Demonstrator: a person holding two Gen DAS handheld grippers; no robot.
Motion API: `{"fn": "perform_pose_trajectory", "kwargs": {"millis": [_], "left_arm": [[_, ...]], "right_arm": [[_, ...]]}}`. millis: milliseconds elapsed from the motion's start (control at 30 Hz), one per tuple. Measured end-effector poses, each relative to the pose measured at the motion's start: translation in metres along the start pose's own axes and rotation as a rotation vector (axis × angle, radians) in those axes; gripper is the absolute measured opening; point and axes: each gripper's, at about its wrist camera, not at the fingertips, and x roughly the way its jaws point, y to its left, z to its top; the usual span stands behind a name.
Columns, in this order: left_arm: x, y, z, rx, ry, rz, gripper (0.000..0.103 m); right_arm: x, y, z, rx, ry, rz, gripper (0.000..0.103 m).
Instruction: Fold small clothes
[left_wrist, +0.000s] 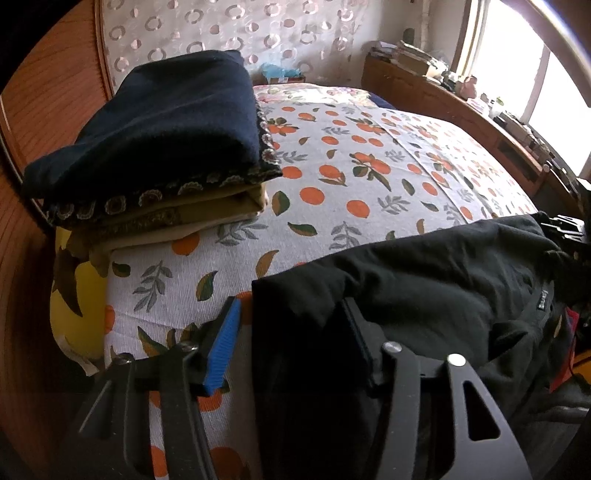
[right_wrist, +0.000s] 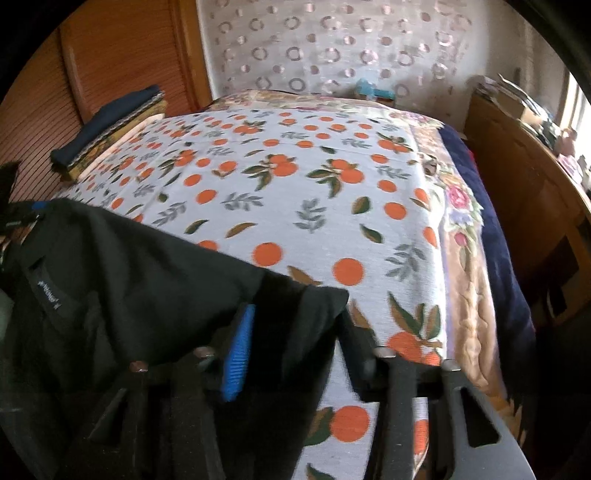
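Black claw frames fill the near edge of both wrist views, each with one blue ribbed pad. On the left, the left claw (left_wrist: 291, 343) has the near left corner of the black garment (left_wrist: 406, 288) lying between its fingers; the blue pad (left_wrist: 221, 350) stands clear of the cloth's left edge with bedspread showing between them, so this claw has not clamped the fabric. Far left on the bed (left_wrist: 332, 177), hard against the wooden headboard side, sits a folded stack of clothes (left_wrist: 155, 147): dark navy on top with an embroidered border, tan and cream layers beneath, a yellow cushion (left_wrist: 74, 295) tucked below it. The garment spreads along the near edge of the bed, its top hem running left to right, a small label near its right side. From the right wrist view the same black garment (right_wrist: 129, 288) hangs over the near edge, and the right claw (right_wrist: 295, 350) has a fold of it between its fingers, but blur hides whether they pinch it. Beyond the cloth, the orange-print bedspread (right_wrist: 295, 184) lies open and flat right across to the far wall. Along the right edge a floral quilt (right_wrist: 465, 258) and a dark blue blanket (right_wrist: 498, 240) drape down, with a wooden cabinet (right_wrist: 517, 177) near.
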Motion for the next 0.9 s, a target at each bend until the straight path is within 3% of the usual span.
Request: {"fn": "perform_pose_trajectory", "kwargs": {"millis": [67,133,267,467,600,900], "left_arm": [[-0.004,-0.002,-0.003,-0.006,0.004,-0.049,0.014],[-0.013,-0.008,-0.005,0.01,-0.019,-0.049,0.011],[-0.062,-0.017,-0.006,-0.005,-0.143,-0.093,0.01],[-0.167,-0.041,0.014,0.034,-0.382,-0.155,0.01],[-0.236,-0.054,0.035,0.078,-0.542,-0.152,0.01],[-0.334,-0.067,0.077,0.163,-0.767,-0.107,0.01]], "right_arm": [[-0.006,0.006,-0.003,-0.014,-0.011,0.016,0.013],[-0.023,0.012,-0.005,-0.021,-0.063,0.041,0.011],[-0.082,0.022,-0.002,-0.015,-0.201,0.054,0.01],[-0.2,0.044,0.01,-0.084,-0.437,0.042,0.01],[-0.279,0.06,0.021,-0.16,-0.594,0.003,0.01],[-0.385,0.073,0.044,-0.268,-0.77,-0.116,0.01]]}}
